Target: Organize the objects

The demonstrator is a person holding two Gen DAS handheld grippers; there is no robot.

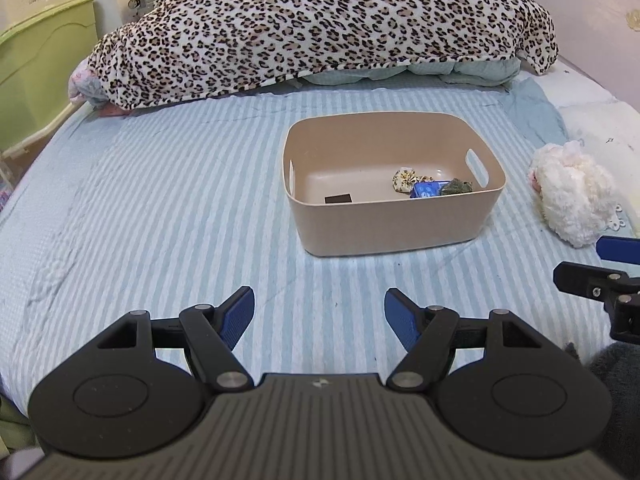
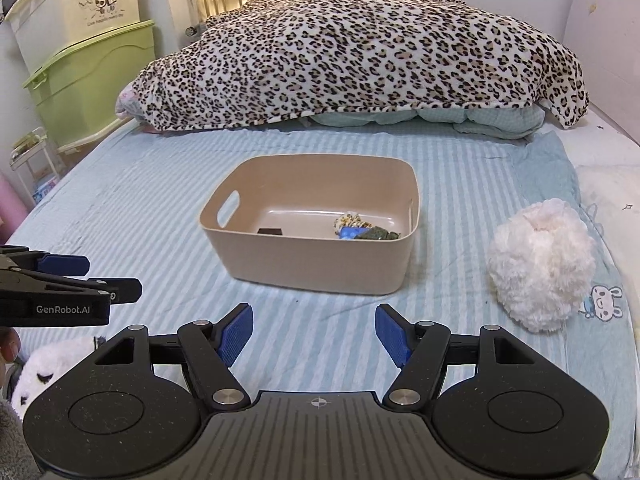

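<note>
A beige plastic bin (image 1: 384,224) (image 2: 320,264) stands on the striped bed. Inside lie a dark flat square (image 1: 338,199) (image 2: 271,231), a floral scrunchie (image 1: 406,179) (image 2: 350,221), a blue packet (image 1: 428,189) (image 2: 349,233) and a dark green item (image 1: 456,187) (image 2: 376,235). A fluffy white plush (image 1: 572,200) (image 2: 540,264) lies right of the bin. My left gripper (image 1: 319,316) is open and empty, low over the bed in front of the bin. My right gripper (image 2: 314,330) is open and empty, also in front of the bin.
A leopard-print blanket (image 1: 320,28) (image 2: 360,52) is piled at the back of the bed. Green and cream storage boxes (image 2: 88,76) stand at the left. A white panda plush (image 2: 48,368) lies at the near left edge. A wall runs along the right.
</note>
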